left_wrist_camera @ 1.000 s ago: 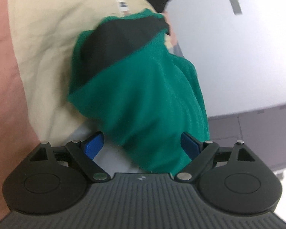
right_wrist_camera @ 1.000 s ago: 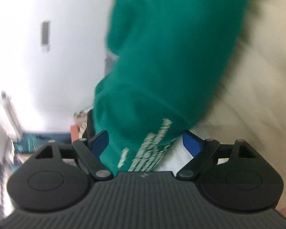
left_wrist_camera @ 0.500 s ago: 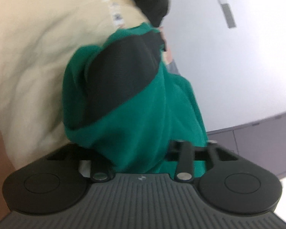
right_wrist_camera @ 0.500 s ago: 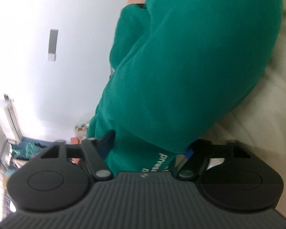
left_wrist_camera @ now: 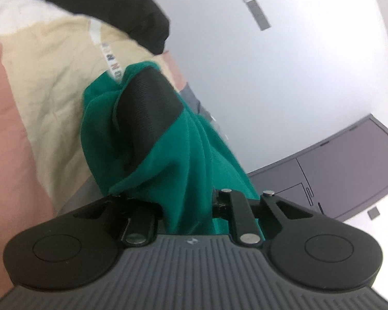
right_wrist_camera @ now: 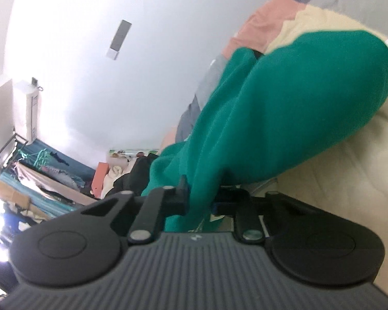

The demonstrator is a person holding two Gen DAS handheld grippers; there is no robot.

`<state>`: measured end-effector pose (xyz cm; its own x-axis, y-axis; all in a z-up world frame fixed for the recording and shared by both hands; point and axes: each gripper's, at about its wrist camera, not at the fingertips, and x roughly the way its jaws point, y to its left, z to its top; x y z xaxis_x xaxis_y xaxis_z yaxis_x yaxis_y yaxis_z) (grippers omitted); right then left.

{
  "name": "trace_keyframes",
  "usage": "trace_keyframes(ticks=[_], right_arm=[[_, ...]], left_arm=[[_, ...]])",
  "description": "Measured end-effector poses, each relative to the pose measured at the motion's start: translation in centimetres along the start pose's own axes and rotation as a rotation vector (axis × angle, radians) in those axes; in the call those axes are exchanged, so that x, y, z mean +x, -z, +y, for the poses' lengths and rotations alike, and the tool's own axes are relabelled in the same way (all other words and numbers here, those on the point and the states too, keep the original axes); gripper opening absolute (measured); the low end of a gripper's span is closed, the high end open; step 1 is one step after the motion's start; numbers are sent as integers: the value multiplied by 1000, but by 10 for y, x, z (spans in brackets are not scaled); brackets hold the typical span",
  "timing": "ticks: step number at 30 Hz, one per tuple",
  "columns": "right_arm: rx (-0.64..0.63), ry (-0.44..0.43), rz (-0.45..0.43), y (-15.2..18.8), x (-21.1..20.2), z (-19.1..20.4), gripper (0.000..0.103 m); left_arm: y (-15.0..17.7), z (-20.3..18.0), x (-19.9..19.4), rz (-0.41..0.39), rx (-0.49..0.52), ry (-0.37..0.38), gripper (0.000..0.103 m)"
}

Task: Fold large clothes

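Garment (left_wrist_camera: 194,155) in green hangs bunched at centre frame above the cream bedding (left_wrist_camera: 51,103); your left tool (left_wrist_camera: 186,206) and right tool (right_wrist_camera: 201,201) have just closed, both pinching its fabric; no fold made yet, all folding remains.

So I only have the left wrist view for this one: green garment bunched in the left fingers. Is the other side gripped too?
Observer: Yes. The right gripper has just closed, and green garment cloth is pinched in its fingers.
Operator: Any print on the cloth? I see only a black ribbed band.
Observer: Pale lettering shows just below the right grip.
Operator: What is behind it on that side?
Observer: A cluttered clothes pile by the white wall.
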<state>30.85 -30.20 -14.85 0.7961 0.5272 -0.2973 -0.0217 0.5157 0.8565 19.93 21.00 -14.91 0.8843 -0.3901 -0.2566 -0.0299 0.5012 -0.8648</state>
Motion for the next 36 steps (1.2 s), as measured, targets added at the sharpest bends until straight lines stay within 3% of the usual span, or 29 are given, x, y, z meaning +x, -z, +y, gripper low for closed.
trace_keyframes(ticks=[9,13,16,26,29,31,36], right_arm=[[-78,-34,-7,17,-48,19,12],[-201,-29,-21,37,-83,26,12],[-171,-22,-1,38,-83,19,12],[-160,-38,-10,12,-57,43,14],[-214,-31,-16,-3,-39,62,14],[-228,-23,-9,-14,-23,71,15],[-218,-20,22,-36,20,71,28]], left_arm=[[42,-21,-80,-6,25,-43,18],[58,-13,-107,12,-23,-30,19],[58,-6,-103,47,-22,-49,27],[17,-16,-82,39,-34,21,29],[-4,-22,-67,33,-36,44,42],[-20,-24,-54,47,-31,79,61],[-48,-20,-25,17,-27,125,73]])
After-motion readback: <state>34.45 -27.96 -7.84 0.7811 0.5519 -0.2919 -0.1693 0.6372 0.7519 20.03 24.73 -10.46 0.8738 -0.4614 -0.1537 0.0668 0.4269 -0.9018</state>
